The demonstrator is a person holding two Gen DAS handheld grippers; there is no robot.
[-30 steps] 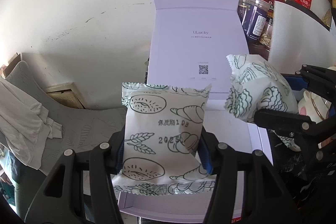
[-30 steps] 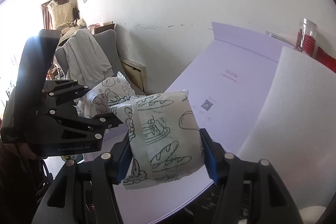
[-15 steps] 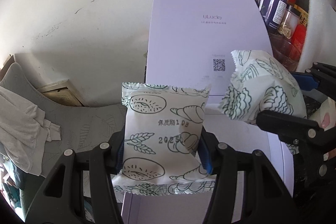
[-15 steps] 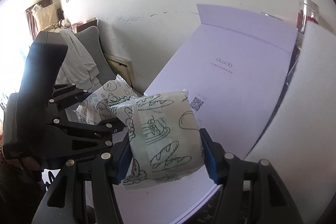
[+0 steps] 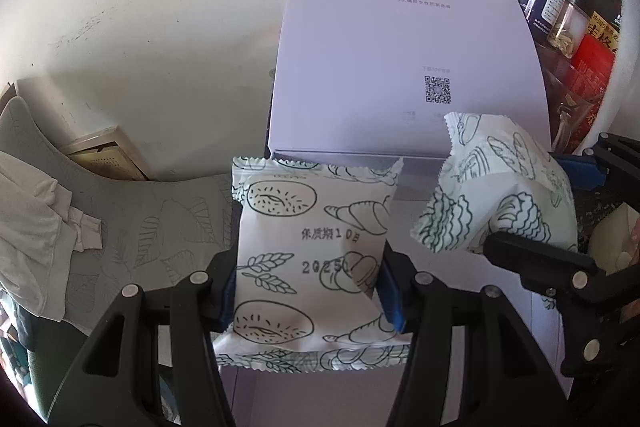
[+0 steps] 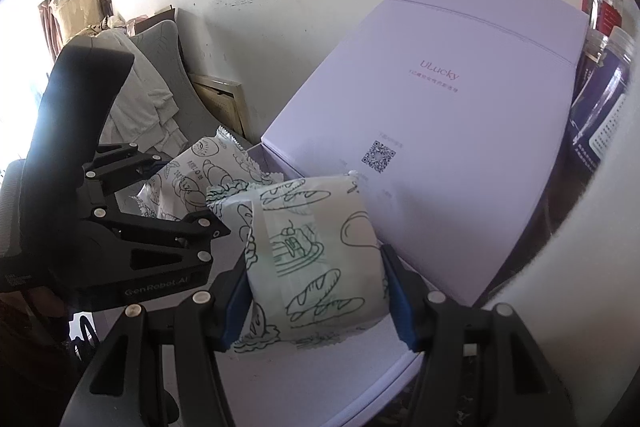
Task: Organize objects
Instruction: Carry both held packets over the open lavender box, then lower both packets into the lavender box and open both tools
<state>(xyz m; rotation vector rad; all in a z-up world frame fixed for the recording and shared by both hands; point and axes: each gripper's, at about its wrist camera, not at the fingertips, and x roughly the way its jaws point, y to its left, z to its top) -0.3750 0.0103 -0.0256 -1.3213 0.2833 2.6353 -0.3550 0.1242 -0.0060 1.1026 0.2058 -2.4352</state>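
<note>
Grip confirmed on both sides. Left gripper (image 5: 308,291) pinches a flat white plastic snack packet printed with black bakery drawings and a date stamp (image 5: 312,247), blue pads pressing its two side edges; the packet stands upright between the fingers. Right gripper (image 6: 316,291) clamps a puffed white packet with green bread drawings (image 6: 316,259) the same way. Both packets hang side by side, near each other, over the open pale lilac cardboard box (image 5: 400,39), its lid raised against the white wall (image 5: 160,7).
</note>
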